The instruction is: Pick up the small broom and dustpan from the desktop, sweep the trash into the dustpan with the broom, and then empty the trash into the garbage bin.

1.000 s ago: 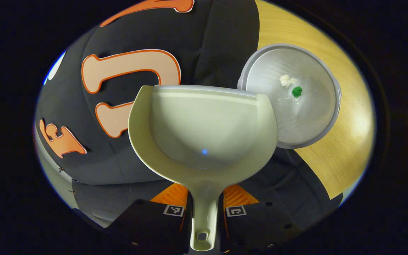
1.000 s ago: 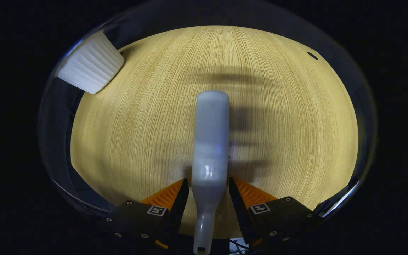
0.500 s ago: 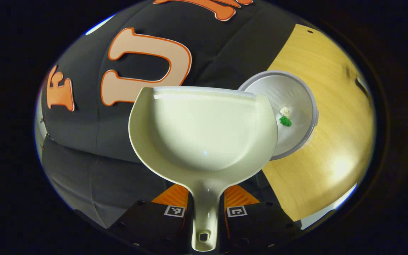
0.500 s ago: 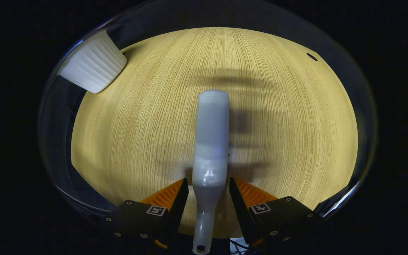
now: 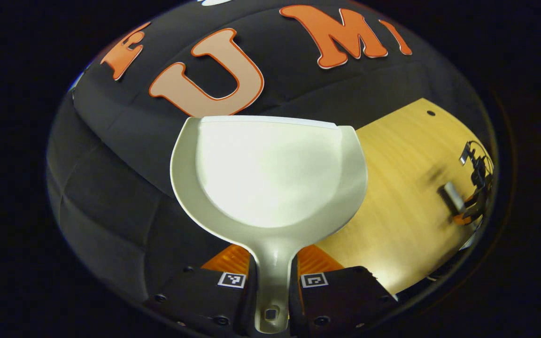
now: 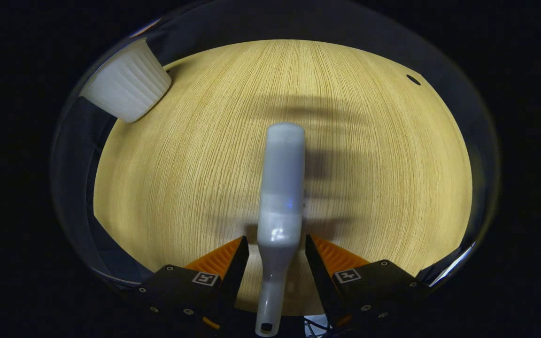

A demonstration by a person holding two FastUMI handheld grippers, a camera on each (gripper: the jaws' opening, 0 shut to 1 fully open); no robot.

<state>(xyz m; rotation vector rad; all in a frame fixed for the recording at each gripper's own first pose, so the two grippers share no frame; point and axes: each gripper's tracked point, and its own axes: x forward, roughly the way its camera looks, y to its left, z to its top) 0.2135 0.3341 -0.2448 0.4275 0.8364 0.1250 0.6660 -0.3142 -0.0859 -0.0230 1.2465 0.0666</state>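
In the left gripper view, the left gripper [image 5: 273, 267] is closed on the handle of the dustpan [image 5: 270, 178], both fingers pressing its sides. The pan's scoop is empty and extends toward 12 o'clock in front of the booth wall. The desktop [image 5: 406, 188] lies at 3 o'clock.

In the right gripper view, the right gripper [image 6: 275, 256] is closed on the broom [image 6: 280, 188], gripping its narrow neck above the desktop. The garbage bin [image 6: 127, 91], ribbed and white, stands at 10 o'clock at the desktop's edge; its contents cannot be determined.
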